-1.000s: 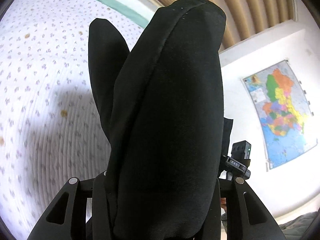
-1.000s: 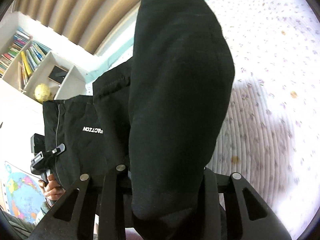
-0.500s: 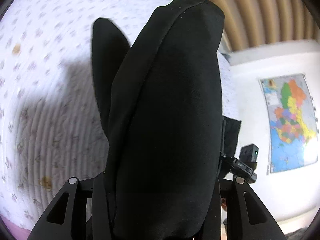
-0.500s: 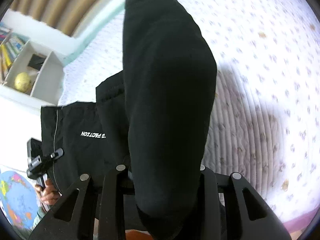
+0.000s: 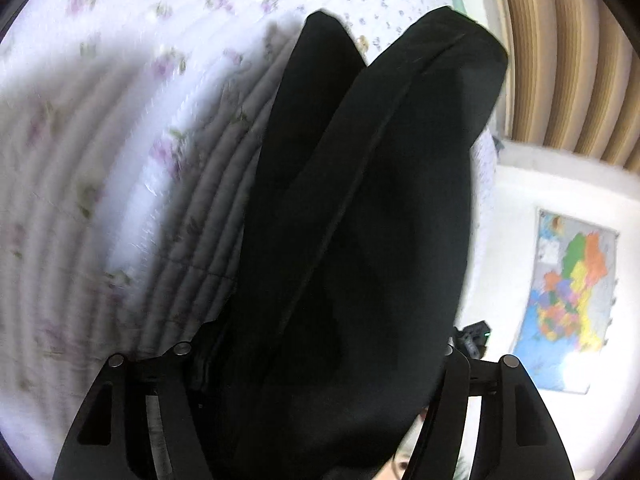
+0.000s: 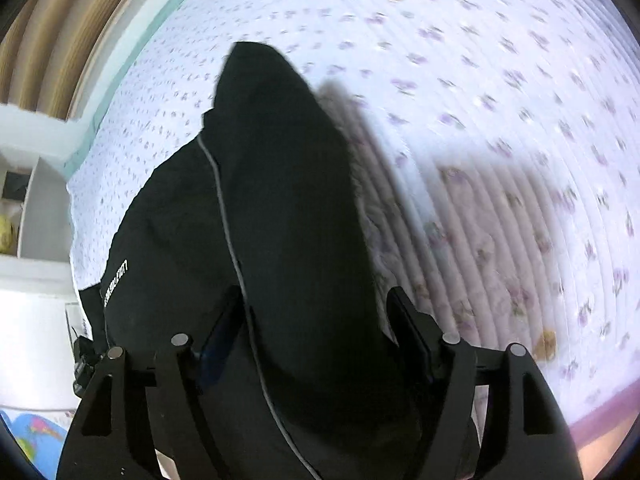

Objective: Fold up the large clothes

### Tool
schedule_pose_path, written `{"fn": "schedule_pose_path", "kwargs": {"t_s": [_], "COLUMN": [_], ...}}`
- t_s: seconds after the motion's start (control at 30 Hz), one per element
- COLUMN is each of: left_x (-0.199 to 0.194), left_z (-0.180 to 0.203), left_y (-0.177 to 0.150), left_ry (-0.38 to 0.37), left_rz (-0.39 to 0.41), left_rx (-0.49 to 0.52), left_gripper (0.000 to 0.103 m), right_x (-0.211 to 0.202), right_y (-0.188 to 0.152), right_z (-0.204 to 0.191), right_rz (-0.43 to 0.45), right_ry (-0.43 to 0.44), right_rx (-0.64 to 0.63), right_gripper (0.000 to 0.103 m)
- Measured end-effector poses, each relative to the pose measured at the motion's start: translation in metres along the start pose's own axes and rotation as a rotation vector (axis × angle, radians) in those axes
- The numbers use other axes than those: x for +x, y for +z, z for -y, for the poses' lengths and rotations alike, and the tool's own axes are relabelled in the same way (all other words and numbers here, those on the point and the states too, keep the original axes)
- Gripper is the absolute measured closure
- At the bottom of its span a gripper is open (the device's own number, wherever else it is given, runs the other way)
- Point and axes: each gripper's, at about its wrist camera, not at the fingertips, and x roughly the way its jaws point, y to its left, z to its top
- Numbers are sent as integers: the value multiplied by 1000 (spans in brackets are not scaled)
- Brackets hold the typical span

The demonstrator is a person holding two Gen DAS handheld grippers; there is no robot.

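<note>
A large black garment (image 5: pixel 380 220) hangs forward between the fingers of my left gripper (image 5: pixel 320 344), folded into a thick bundle close above the flowered quilt (image 5: pixel 100 160). The left jaws are opening, and a sliver of daylight shows beside the right finger. In the right wrist view the same garment (image 6: pixel 288 200), with a thin grey seam and small white lettering (image 6: pixel 116 284), runs out between the fingers of my right gripper (image 6: pixel 316 292). Those jaws are opening too, and both pads stand clear of the cloth.
The quilt (image 6: pixel 500 160) covers a bed with a teal border (image 6: pixel 120 52). A slatted wooden headboard (image 5: pixel 560 60) stands behind it. A coloured wall map (image 5: pixel 568 300) hangs to the right and a white shelf (image 6: pixel 36 208) stands at the left. The bed's pink edge (image 6: pixel 600 412) lies near.
Both grippers have sunk toward the quilt with the garment. Their fingers, pressed on the cloth before, now stand wider apart. The views have rolled.
</note>
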Motion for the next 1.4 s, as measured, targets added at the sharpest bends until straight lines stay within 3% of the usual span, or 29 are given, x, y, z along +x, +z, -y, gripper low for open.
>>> {"fn": "schedule_pose_path", "kwargs": {"t_s": [0.07,0.17,0.23,0.3,0.37,0.4,0.47,0.53,0.6,0.67,0.8,1.03,1.2,1.4], "left_x": [-11,-41,-70,-92,-106,-115,-127,-171,-171,-177,-163,-141,-136,-143], "left_z": [9,25,45,77,117,141,180,187,225,250,309,341,331,328], "left_y": [-4,-14,-22,-32,-54,-40,-55,-72,-82,-58,-88,-116,-108,-108], "left_ry": [46,109,139,228,330,370,436,475,507,542,693,784,759,803], "left_rz": [21,83,163,240,299,324,376,422,481,520,621,634,603,674], "left_rx": [42,96,145,210,301,349,459,546,596,625,731,784,747,755], "left_gripper": [32,34,34,34,34,34,34,34,34,34,34,32,32,32], "right_x": [-6,-24,-35,-52,-73,-85,-103,-114,-127,-138,-151,-161,-157,-157], "right_y": [-3,-16,-18,-21,-22,-24,-25,-28,-34,-41,-65,-94,-103,-115], "right_z": [4,-7,-16,-39,-54,-74,-98,-124,-143,-170,-211,-256,-273,-288], "right_rz": [10,37,60,110,153,188,232,262,282,305,330,360,351,372], "right_ry": [-15,-104,-203,-268,-271,-258,-227,-219,-227,-223,-247,-329,-330,-351], "right_rx": [1,-58,-127,-218,-274,-301,-329,-348,-367,-395,-415,-428,-457,-513], "right_gripper": [29,29,28,28,28,28,28,28,28,27,23,20,20,17]}}
